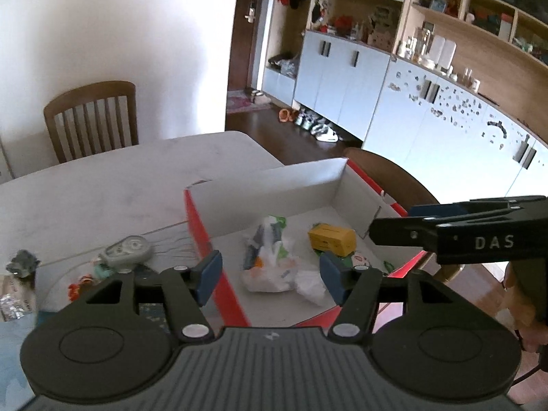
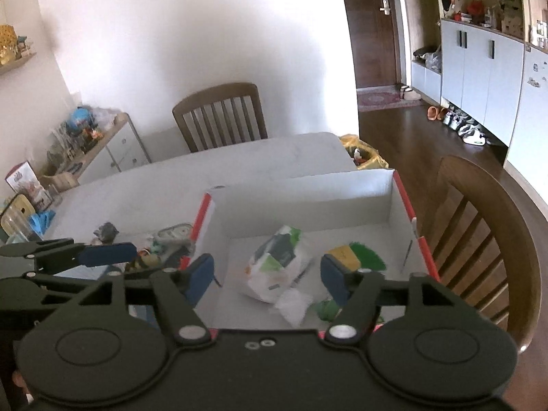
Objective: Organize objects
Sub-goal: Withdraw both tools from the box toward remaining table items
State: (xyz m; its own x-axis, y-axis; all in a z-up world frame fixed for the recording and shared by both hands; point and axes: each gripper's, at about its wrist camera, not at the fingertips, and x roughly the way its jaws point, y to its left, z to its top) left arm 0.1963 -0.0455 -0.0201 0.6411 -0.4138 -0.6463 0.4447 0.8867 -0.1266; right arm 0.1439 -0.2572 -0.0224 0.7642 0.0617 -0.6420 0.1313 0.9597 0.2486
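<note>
Cardboard box (image 1: 274,185) with red outer walls and a white inside sits at the near right corner of the pale worktop (image 1: 102,185), its top open. Inside it lies a crumpled plastic bag (image 1: 270,263) printed in green, grey and orange, with a yellow carton (image 1: 331,238) just to its right and something green (image 2: 368,257) beside that. A white scrap (image 2: 291,304) lies at the bag's near end.

Both grippers hang above the near edge of the box, angled down toward it. The left gripper (image 1: 270,275) has its blue pads spread apart with nothing between them; seen through the gap is the bag on the box floor, well below. The right gripper (image 2: 267,279) is likewise parted and empty, over the same bag. In the left wrist view the right gripper shows from the side, with part of a hand (image 1: 524,311) on its handle.

Left of the box, on the worktop, lie the loose things: a grey oval correction-tape dispenser (image 1: 128,250), a small grey lump (image 1: 22,262), some small orange and teal bits (image 1: 89,277) too blurred to name, and a foil packet (image 1: 13,303) at the edge.

A wooden chair (image 1: 90,120) stands at the far side, another (image 2: 486,239) at the right of the box.
</note>
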